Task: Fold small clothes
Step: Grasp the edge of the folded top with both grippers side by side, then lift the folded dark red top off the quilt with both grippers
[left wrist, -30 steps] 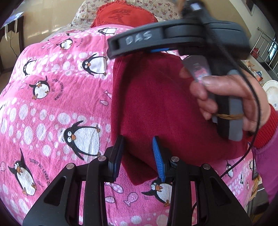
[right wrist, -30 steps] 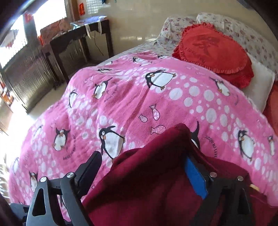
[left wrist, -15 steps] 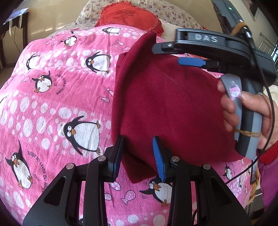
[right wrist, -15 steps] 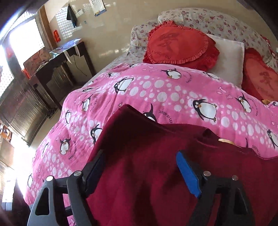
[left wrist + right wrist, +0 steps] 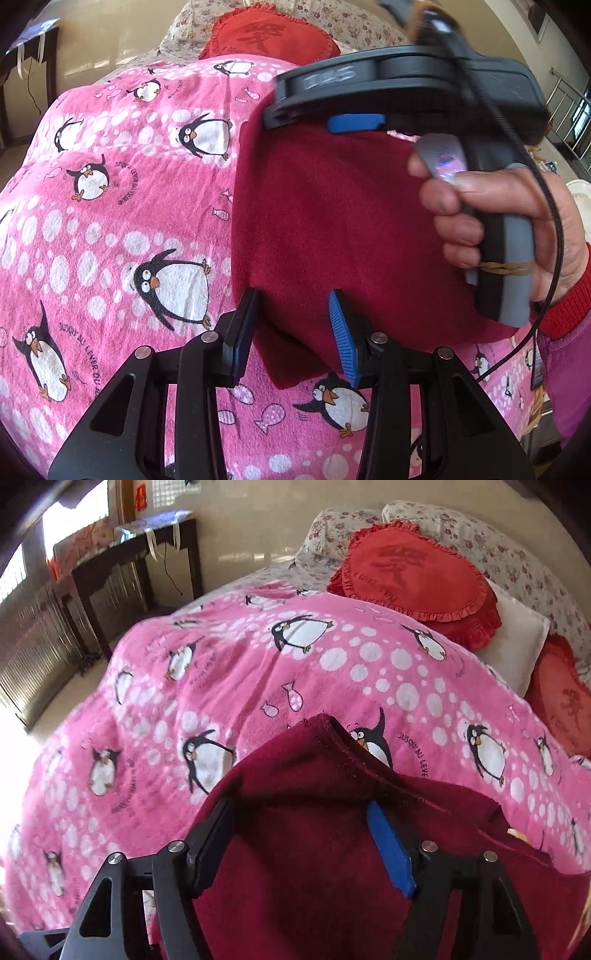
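A dark red garment (image 5: 332,229) lies on the pink penguin blanket (image 5: 110,221). My left gripper (image 5: 291,325) is open with its jaws apart around the garment's near corner. My right gripper (image 5: 325,118) shows in the left wrist view at the garment's far edge, held by a hand (image 5: 498,221). In the right wrist view the garment (image 5: 314,867) lies draped over and between the open jaws of my right gripper (image 5: 299,834), with a hemmed edge (image 5: 332,734) raised in front of it.
A red frilled cushion (image 5: 413,579), a white pillow (image 5: 517,638) and a floral pillow (image 5: 509,550) lie at the head of the bed. A dark side table (image 5: 140,554) stands by the wall at the left. The blanket (image 5: 221,672) spreads to the left.
My right gripper has swung lower and nearer over the garment's far edge, and its view has tilted back down toward the blanket. My left gripper has stayed at the near corner.
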A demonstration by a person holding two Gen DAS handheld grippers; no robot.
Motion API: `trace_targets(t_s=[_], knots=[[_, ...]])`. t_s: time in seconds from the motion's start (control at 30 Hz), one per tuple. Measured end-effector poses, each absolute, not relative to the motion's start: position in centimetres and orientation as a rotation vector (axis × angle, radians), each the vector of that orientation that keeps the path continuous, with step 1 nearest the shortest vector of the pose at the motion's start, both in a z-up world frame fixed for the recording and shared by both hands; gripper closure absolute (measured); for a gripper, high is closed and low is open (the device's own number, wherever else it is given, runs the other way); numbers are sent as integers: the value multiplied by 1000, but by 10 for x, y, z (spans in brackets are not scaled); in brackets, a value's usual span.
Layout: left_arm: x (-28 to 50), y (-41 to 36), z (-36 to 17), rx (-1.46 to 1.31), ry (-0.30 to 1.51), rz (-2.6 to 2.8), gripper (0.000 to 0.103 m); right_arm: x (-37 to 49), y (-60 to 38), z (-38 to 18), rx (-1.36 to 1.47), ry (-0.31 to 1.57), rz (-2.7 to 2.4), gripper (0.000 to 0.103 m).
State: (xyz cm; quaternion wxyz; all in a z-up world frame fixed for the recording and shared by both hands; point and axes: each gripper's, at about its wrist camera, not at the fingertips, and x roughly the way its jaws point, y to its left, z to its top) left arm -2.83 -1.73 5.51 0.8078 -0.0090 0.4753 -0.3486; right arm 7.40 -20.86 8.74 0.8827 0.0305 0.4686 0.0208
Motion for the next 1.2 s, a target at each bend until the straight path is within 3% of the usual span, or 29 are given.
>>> trace_targets(t_s=[0.13,0.3,0.37,0.43,0.7,0.83,0.9,1.0,1.1,1.2], knots=[[-31,-10,59,-69,1013,-741,64,57,-228,107,195,942,79,33],[-36,1,62,-92,1006,-736,64,63,-203,114,150,971,120,33],[-35,7,64,-87,999,-724,60,70,-192,111,131,988,126,33],[-33,14,64,-110,1006,-720,48,78,-182,103,87,1026,98,33],[-23,24,50,-179,1062,-712,47,101,-164,67,-70,1126,-52,31],[-22,24,46,-201,1072,-710,38,103,-152,58,-173,1107,-92,28],[-20,23,45,-202,1074,-708,38,100,-150,56,-215,1088,-102,35],[-17,22,45,-202,1069,-705,37,93,-162,64,-178,1070,-81,55],[-9,14,45,-198,1059,-706,33,85,-185,78,0,1085,6,88],[3,5,46,-190,1055,-732,28,72,-200,92,98,1063,49,90]])
